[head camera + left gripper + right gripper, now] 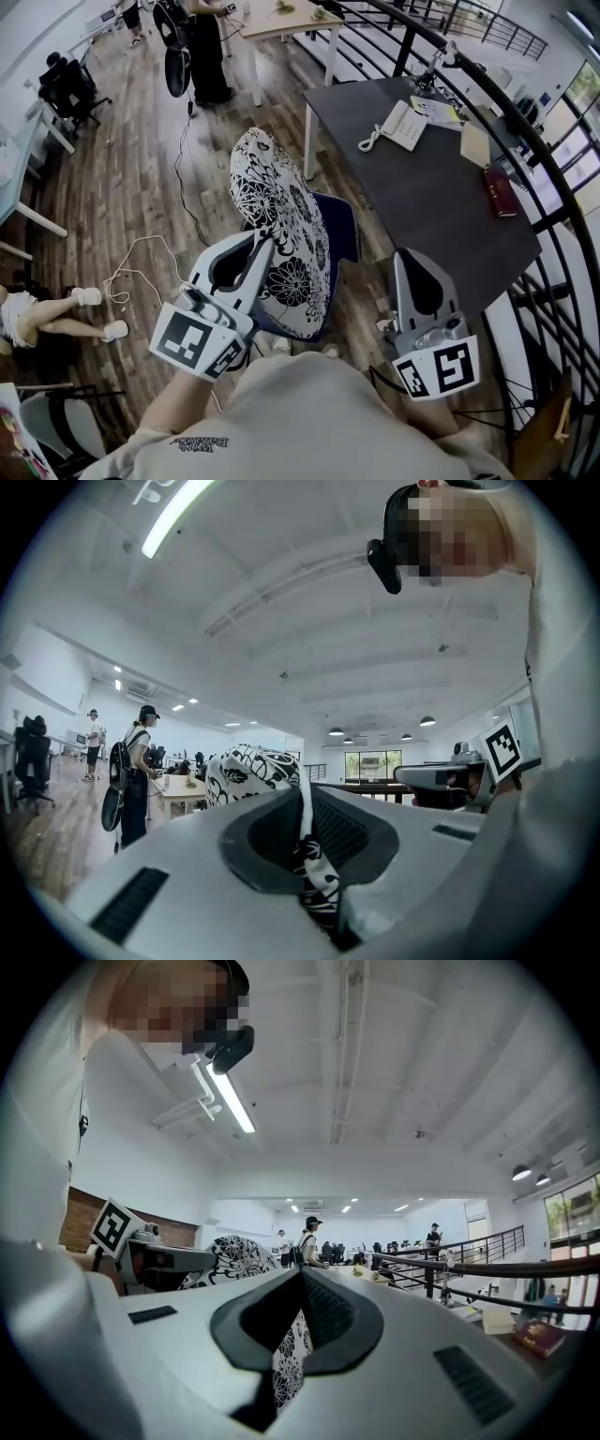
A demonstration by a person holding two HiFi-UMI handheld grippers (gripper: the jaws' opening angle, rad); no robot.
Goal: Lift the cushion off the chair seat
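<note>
Presently, items in view:

Cushion (281, 211): black-and-white floral print, with dark blue showing along its right and lower border. It is hanging upright in the air over the wood floor (141, 187). In the head view its right border is overlapping the near edge of the dark table (422, 202).

Left gripper (265, 246): it is pointing level and its jaws are pinching the cushion's lower left edge. In the left gripper view the printed cloth is running through the narrow slit between the pads.

Right gripper (406, 255): it is pointing level over the table's edge, just right of the cushion, and its jaws are meeting at the tips. In the right gripper view floral print is showing in the slit behind the tips. In the head view a strip of table is showing between this gripper and the cushion.

Table load: a white telephone (403, 125) and a dark red book (500, 192) are lying well apart.

Surroundings: a black railing (525, 127) is curving round the table's far side. A white cable (141, 258) is looping on the floor left of the left gripper. A seated person's white shoes (89, 296) are resting at the left edge.
</note>
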